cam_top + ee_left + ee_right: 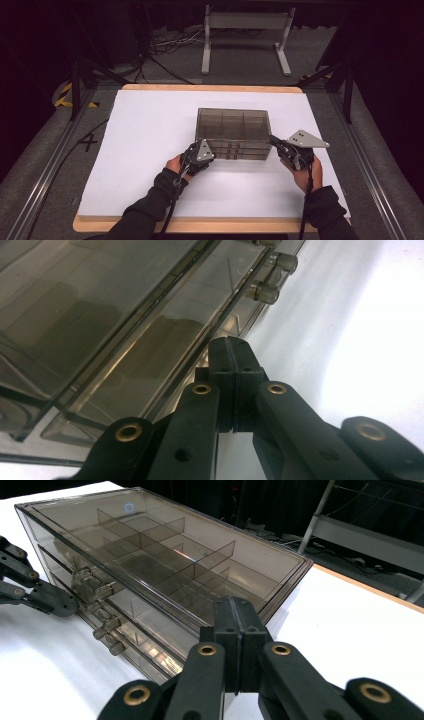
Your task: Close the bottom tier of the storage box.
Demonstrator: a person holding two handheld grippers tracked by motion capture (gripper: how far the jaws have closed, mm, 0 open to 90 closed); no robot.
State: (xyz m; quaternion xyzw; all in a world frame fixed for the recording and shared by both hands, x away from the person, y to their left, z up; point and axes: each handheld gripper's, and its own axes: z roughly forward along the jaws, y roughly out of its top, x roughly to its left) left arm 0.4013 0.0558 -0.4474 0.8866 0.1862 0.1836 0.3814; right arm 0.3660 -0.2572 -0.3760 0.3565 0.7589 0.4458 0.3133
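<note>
One organiser: a smoke-tinted clear plastic drawer box (233,133) stands at the centre of the high view on the white table top (135,150), its long front turned toward the person.
Drawers: stacked tiers with small clear knobs (102,625) along the front; all sit flush with the case, none pulled out, as far as the frames show.
Contents: dividers are visible through the lid; no items can be made out inside.
Left gripper (199,156): at the lower left corner of the box front, jaws pressed together with nothing between them, tips (232,347) close against the bottom tier.
Right gripper (280,145): at the right end of the box, jaws likewise closed and empty, tips (235,611) near the lid's corner.
Progress: judged to be at the outset; both tools are placed at the box, while opening any drawer is not yet done.
</note>
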